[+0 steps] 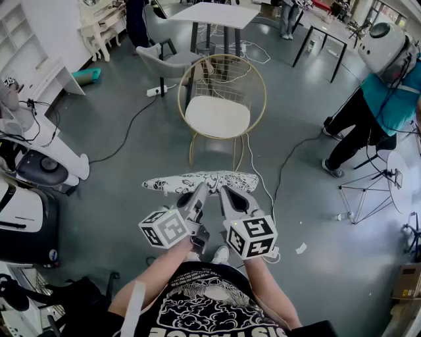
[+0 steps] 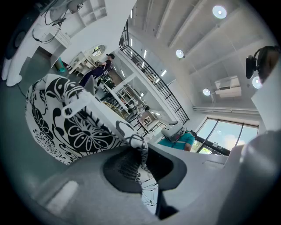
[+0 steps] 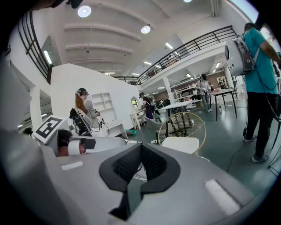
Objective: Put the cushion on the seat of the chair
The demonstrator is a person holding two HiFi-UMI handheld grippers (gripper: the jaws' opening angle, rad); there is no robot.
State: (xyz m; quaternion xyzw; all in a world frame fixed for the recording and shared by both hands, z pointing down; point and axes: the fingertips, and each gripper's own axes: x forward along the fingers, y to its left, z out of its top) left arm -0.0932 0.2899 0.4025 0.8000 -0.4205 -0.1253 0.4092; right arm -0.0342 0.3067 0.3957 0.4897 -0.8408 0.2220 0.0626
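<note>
The black-and-white floral cushion (image 1: 197,182) hangs flat, edge toward me, in front of both grippers. In the left gripper view the cushion (image 2: 66,123) fills the left side. A fold of its fabric is pinched between the pads of my left gripper (image 2: 141,154), which is shut on it. My left gripper (image 1: 199,191) and right gripper (image 1: 225,192) sit side by side at the cushion's near edge. The right gripper (image 3: 140,165) has its pads together, with no fabric showing between them. The gold wire chair (image 1: 220,99) with its white seat (image 3: 186,144) stands ahead on the floor, beyond the cushion.
A person in a teal top (image 1: 388,99) with a white backpack stands at the right, near a wire-frame stool (image 1: 368,194). A white table (image 1: 217,14) and a grey chair (image 1: 164,66) are behind the gold chair. Cables (image 1: 131,125) cross the floor. White equipment (image 1: 39,164) crowds the left.
</note>
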